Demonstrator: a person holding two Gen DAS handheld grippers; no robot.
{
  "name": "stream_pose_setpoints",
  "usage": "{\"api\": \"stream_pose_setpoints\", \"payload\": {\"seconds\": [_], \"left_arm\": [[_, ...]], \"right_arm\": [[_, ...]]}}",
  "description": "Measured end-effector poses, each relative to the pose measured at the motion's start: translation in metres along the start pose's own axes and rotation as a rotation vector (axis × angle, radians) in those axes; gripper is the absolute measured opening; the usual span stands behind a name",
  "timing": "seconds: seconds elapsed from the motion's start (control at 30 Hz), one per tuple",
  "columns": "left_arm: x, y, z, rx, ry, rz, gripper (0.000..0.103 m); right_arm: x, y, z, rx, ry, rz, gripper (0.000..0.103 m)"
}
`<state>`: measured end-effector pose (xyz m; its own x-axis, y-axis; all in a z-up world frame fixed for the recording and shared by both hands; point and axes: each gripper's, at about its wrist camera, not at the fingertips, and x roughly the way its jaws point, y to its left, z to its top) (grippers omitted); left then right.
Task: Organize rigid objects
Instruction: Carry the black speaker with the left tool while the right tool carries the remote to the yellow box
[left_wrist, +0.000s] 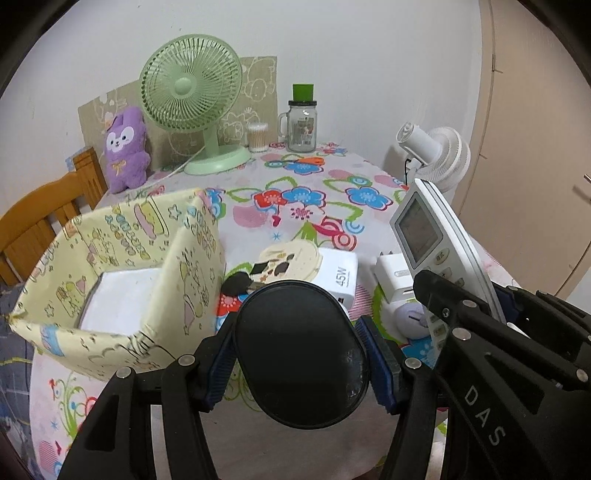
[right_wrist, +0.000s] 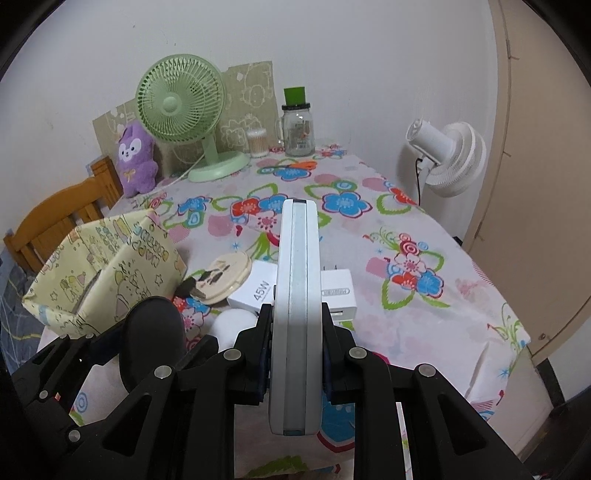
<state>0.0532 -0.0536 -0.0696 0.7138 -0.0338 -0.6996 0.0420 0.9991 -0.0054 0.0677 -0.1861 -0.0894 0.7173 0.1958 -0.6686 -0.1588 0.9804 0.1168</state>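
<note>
Inspection runs from the left of the flowered table (right_wrist: 424, 236) to the right. Farthest left stands the patterned storage box (left_wrist: 110, 258), open-topped and split by a divider, with something white lying in its near compartment; its walls look like covered card, so I judge it light and liable to slide if knocked. Next comes the left gripper (left_wrist: 301, 354), its blue pads clamped on the two long edges of a black oval case (left_wrist: 301, 354) held above the cloth, just right of the box. The case appears stiff and smooth-skinned, probably light; its rounded flanks could slip, so the present hold across the narrow waist seems the sound one. Beyond it on the cloth lie a cream round compact (left_wrist: 291, 258), a white 45W charger (left_wrist: 340, 275) touching it, and a second white plug adapter (left_wrist: 393, 277) (none of these is yet touched). Rightmost, the right gripper (right_wrist: 297, 350) is closed hard on a white remote control (right_wrist: 297, 295), held on edge with its screen end pointing away towards the far wall, clear of the table. The remote reads as rigid plastic, light, with a screen worth protecting; gripping the flat faces near the lower half, as now, leaves a long overhang, so in my judgement it wants slow, level carriage.
</note>
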Motion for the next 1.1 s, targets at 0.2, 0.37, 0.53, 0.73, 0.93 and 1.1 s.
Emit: {"api": "stream_pose_setpoints", "payload": {"seconds": [0.2, 0.37, 0.53, 0.73, 0.93, 1.1], "left_arm": [[-0.011, -0.003, 0.01, 0.023, -0.006, -0.004, 0.064], [-0.019, -0.006, 0.019, 0.046, -0.018, 0.0, 0.064], [-0.026, -0.005, 0.027, 0.051, -0.029, 0.005, 0.064], [-0.032, -0.001, 0.036, 0.057, -0.044, 0.017, 0.064], [-0.033, 0.005, 0.041, 0.072, -0.04, 0.027, 0.064], [-0.036, 0.012, 0.044, 0.085, -0.046, 0.039, 0.064]], "right_arm": [[-0.014, 0.0, 0.009, -0.002, -0.019, -0.021, 0.024], [-0.024, 0.0, 0.017, 0.0, -0.03, -0.04, 0.024], [-0.033, 0.003, 0.026, -0.01, -0.043, -0.056, 0.024], [-0.039, 0.008, 0.037, -0.02, -0.06, -0.069, 0.024], [-0.042, 0.014, 0.043, -0.024, -0.067, -0.081, 0.024], [-0.042, 0.024, 0.047, -0.035, -0.069, -0.086, 0.024]]}}
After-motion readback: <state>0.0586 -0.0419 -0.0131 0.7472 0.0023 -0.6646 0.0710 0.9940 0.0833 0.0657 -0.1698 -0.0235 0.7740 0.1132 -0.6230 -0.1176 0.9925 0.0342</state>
